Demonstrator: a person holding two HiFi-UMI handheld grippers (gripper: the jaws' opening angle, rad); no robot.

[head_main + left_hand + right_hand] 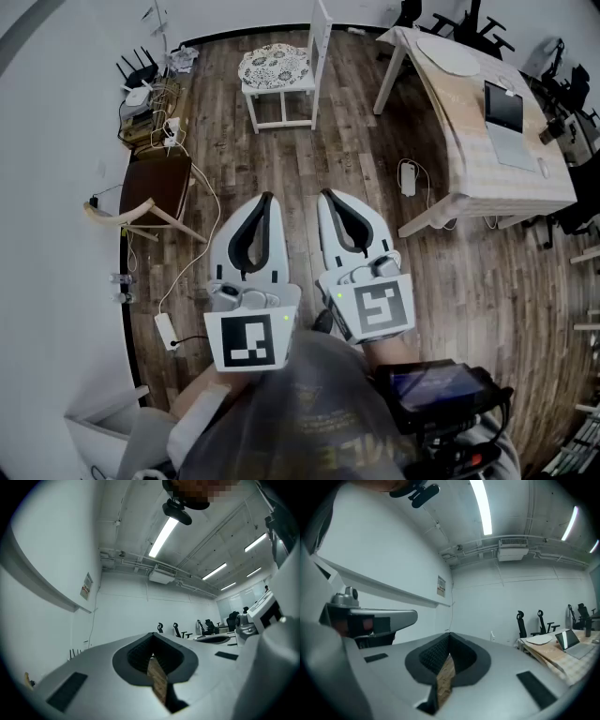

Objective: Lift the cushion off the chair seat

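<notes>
Cushion [274, 66], patterned and round, lies on the seat of the white chair [322, 42] across the wooden floor [309, 159]; well apart from it, left tongs [267, 197] and right tongs [325, 193] hover side by side, both closed on nothing

Readable text: none in any view.
Wall notice, left gripper view: small white placard with a red band [86, 586] on the white wall; print too small to read.
Wall notice, right gripper view: small white placard [441, 587] on the white wall; illegible.
Marker cubes: black-and-white square code patterns on the white cube of the left gripper [265, 197] and on that of the right gripper [325, 194]; no letters or digits.
Shirt print: faint lettering on the person's grey shirt [319, 448]; can't be made out.
Device screen: dark handheld screen [433, 384]; blurred.
</notes>
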